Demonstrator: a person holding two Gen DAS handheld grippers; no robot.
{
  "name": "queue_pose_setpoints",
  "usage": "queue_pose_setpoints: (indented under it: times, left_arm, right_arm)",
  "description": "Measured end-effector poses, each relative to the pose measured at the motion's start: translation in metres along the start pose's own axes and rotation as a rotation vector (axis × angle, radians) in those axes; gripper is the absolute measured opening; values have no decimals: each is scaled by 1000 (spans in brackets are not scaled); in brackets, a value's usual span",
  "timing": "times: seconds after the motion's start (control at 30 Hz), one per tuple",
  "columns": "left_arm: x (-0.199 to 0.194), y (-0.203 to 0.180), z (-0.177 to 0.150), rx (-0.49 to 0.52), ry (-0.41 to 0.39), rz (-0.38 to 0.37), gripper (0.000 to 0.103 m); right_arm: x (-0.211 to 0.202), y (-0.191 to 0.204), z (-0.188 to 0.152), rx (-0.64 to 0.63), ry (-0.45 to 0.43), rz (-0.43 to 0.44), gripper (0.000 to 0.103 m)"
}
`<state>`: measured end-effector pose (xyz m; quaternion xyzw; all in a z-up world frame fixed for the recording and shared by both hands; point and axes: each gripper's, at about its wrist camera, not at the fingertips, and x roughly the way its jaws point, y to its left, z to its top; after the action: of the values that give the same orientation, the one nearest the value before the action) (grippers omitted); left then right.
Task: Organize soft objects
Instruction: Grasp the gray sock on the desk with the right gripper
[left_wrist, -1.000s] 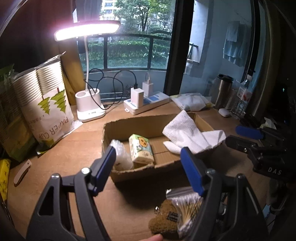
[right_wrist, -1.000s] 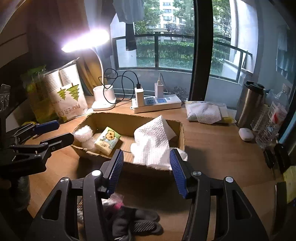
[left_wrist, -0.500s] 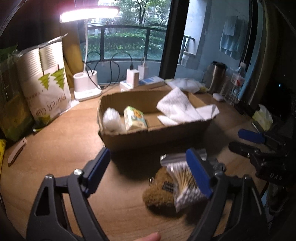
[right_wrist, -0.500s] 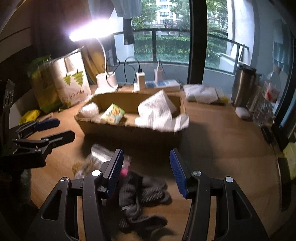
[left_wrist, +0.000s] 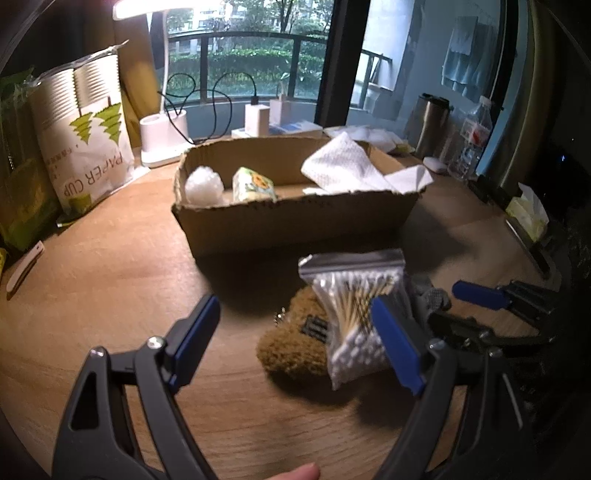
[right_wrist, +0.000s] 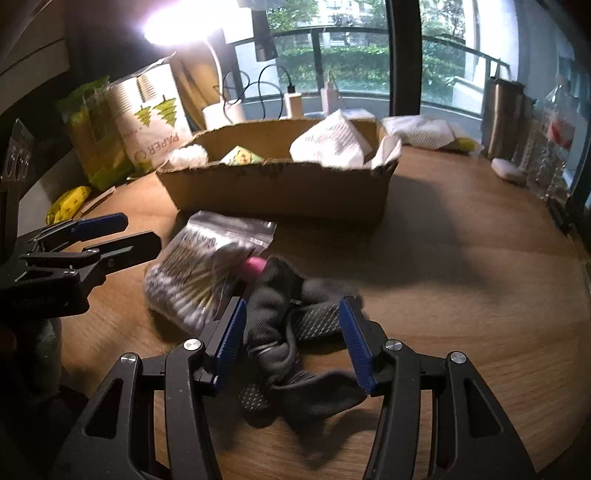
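— Both grippers had dropped toward the desk; what did they frame?
— Left gripper (left_wrist: 299, 339), jaws just widened and empty, faced one cotton-swab bag (left_wrist: 360, 314) lying on one brown plush (left_wrist: 295, 347). Right gripper (right_wrist: 293, 341), half-spread, straddled grey socks (right_wrist: 291, 347) untouched.
— And the cardboard box (left_wrist: 295, 225)?
— Behind them, holding three soft items.

A desk lamp (right_wrist: 173, 22) is glaring white at the top of both views, blowing out its own shape, while dimmer daylight is coming through the window (left_wrist: 258, 55) behind. The cardboard box (left_wrist: 295, 221) is casting a broad dark shadow toward the camera across the tabletop (right_wrist: 461, 295), and the frame corners are falling into black. Fisheye distortion is bending straight lines near the edges, and slight motion blur is softening the cotton swab bag (right_wrist: 199, 273) and the grey fabric (right_wrist: 288, 332).
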<state>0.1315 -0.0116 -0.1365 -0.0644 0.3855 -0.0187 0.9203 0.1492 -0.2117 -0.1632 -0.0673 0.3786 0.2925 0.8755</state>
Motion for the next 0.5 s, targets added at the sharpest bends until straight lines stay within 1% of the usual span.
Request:
queue_pose_setpoints:
  times: [0.13,0.23,0.3,0.33,0.37,0.5]
  left_arm:
    - [1,-9,1,13,6,0,86]
    - [3,-21,3,34,5,-7,86]
    - [6,-30,4,52,12,-8,86]
    - [8,-34,5,61,18,-8,86]
    - [10,-38,5,71,25,-9,86]
    - [24,-53,4,110,62,7,86]
  right_arm:
    - [12,-1,-9,-3,27,23,55]
    - [14,-3,-14,-11,30,48,55]
    - [12,-8,-16,-4,20,68,43]
    - [11,-11,-16,0,17,83,34]
    - [10,-14,-17,2,14,97,29]
    - [8,-20,-18,-5,3,111,28]
